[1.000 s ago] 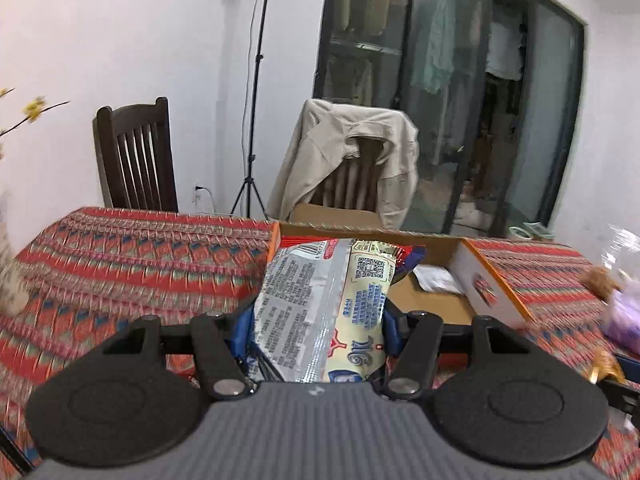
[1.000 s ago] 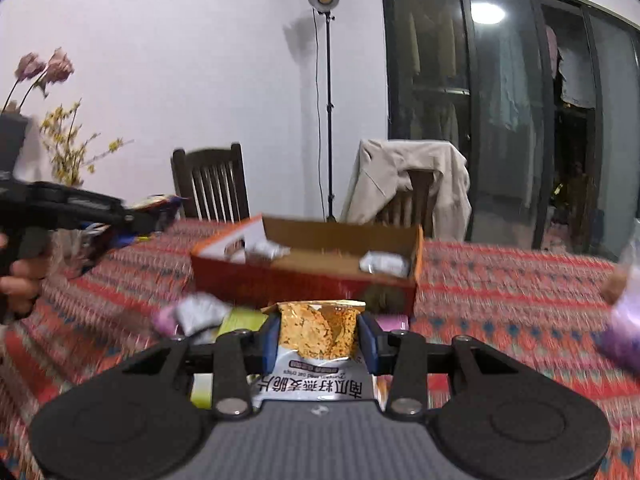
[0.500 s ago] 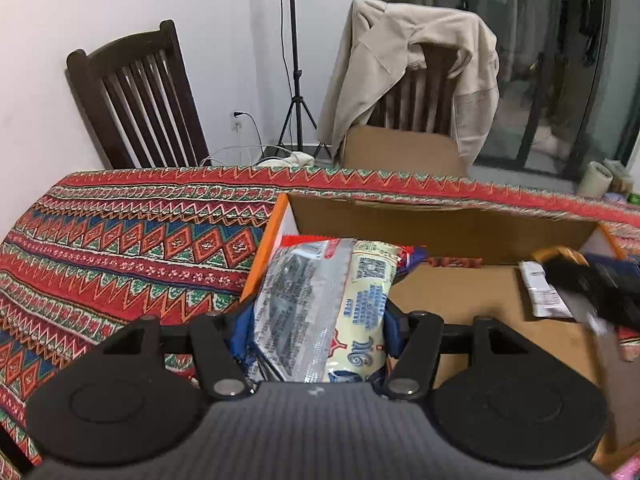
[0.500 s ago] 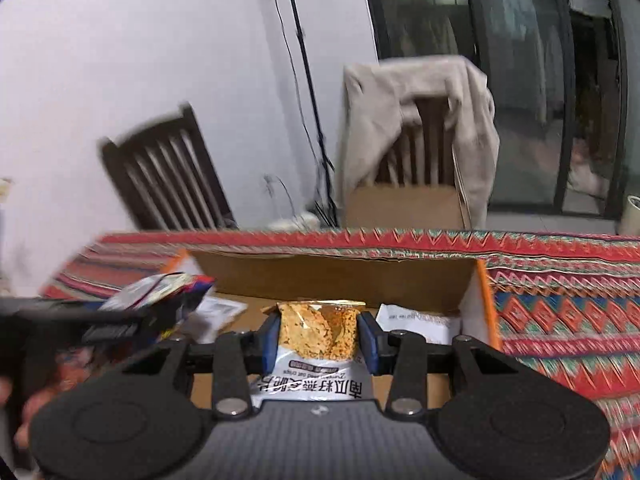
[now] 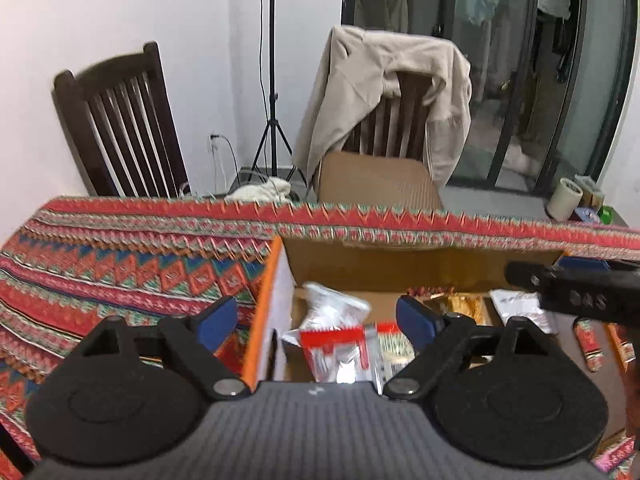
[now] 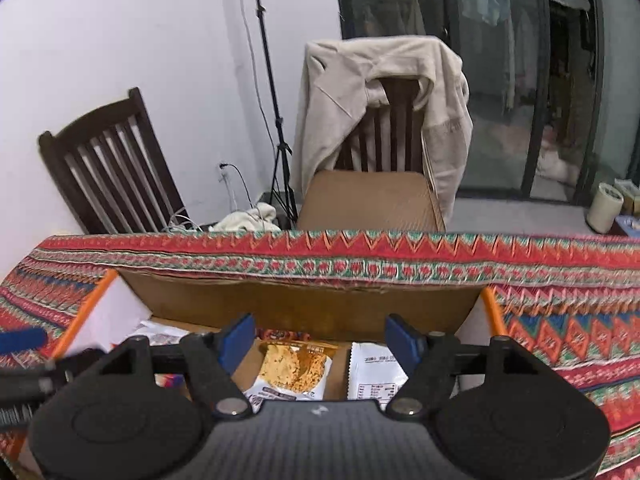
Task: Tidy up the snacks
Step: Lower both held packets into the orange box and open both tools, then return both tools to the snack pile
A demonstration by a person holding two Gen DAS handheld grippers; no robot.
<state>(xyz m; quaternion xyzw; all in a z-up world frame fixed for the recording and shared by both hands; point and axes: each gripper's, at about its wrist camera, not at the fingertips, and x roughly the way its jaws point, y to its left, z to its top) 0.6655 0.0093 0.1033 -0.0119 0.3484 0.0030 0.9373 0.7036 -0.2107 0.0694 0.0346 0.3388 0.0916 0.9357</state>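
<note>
An open cardboard box (image 5: pixel 400 262) with orange edges sits on the patterned tablecloth; it also shows in the right wrist view (image 6: pixel 304 300). My left gripper (image 5: pixel 318 322) is open above the box's left end, over a red and silver snack packet (image 5: pixel 340 354) that lies in the box. My right gripper (image 6: pixel 322 340) is open above the box, over an oat cracker packet (image 6: pixel 290 372) that lies on the box floor beside a white packet (image 6: pixel 374 376). The right gripper's body shows in the left wrist view (image 5: pixel 576 294).
The red patterned tablecloth (image 6: pixel 400 256) covers the table around the box. Behind the table stand a dark wooden chair (image 5: pixel 116 124), a chair draped with a beige jacket (image 5: pixel 384 92) and a light stand (image 5: pixel 272 80). Small red packets (image 5: pixel 588 344) lie at the box's right.
Both grippers have opened and let go of their packets, which now lie in the box. Both have moved further over the box.
</note>
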